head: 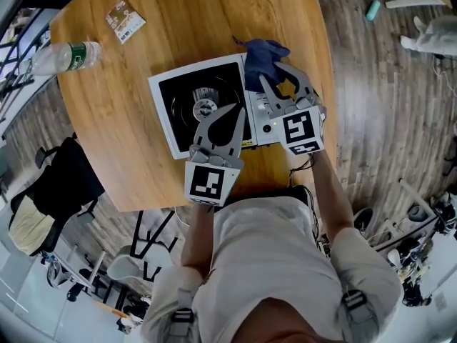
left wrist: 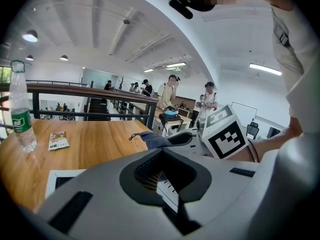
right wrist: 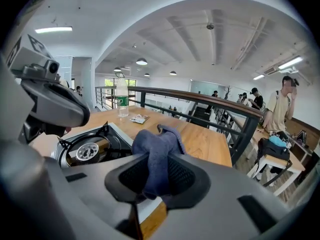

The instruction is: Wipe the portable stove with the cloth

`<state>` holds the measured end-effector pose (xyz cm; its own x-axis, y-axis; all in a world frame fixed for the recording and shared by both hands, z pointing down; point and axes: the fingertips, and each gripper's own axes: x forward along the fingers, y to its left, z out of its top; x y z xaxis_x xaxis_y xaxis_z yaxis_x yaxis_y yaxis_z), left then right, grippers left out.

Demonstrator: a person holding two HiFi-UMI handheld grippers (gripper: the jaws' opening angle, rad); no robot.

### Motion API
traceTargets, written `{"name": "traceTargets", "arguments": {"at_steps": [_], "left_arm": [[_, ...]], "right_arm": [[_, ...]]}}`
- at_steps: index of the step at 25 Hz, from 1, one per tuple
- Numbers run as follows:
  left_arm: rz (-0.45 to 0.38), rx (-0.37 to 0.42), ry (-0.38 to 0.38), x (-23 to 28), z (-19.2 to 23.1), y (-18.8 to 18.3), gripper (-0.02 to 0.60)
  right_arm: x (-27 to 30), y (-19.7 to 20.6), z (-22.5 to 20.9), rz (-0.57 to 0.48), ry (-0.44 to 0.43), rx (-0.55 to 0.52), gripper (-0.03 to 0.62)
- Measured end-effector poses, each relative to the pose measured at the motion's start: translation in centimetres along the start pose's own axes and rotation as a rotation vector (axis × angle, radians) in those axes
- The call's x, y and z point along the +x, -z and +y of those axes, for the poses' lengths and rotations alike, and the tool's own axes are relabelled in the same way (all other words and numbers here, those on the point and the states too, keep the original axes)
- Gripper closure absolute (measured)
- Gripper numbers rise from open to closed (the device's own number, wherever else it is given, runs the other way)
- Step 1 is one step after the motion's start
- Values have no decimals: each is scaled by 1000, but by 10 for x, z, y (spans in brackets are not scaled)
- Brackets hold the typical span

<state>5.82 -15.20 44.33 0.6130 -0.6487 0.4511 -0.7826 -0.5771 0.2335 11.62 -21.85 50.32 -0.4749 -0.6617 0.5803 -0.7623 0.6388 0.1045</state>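
The portable stove (head: 203, 106), white with a black top and a round burner (right wrist: 87, 151), sits on the round wooden table (head: 143, 163). A dark blue cloth (head: 263, 59) hangs bunched over the stove's right side, near the control panel. My right gripper (head: 265, 78) is shut on the cloth (right wrist: 159, 146), which sticks up between its jaws. My left gripper (head: 232, 111) hovers over the stove's near right part, shut with nothing in it. In the left gripper view the cloth (left wrist: 152, 140) and the right gripper (left wrist: 182, 138) lie just ahead.
A clear water bottle (head: 64, 57) lies at the table's far left, and a small packet (head: 125, 20) lies further back. A dark chair (head: 61, 184) stands by the left edge. Beyond the table are a railing (right wrist: 200, 101) and people (left wrist: 167, 96).
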Motion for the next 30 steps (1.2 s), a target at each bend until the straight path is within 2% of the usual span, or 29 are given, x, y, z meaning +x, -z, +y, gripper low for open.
{"name": "traceTargets", "arguments": {"at_steps": [12, 30], "left_arm": [[15, -30, 2, 7, 8, 8, 567], [15, -30, -7, -10, 2, 11, 567]], "right_arm": [[32, 21, 11, 84, -60, -15, 491], [23, 32, 22, 120, -57, 19, 500]]}}
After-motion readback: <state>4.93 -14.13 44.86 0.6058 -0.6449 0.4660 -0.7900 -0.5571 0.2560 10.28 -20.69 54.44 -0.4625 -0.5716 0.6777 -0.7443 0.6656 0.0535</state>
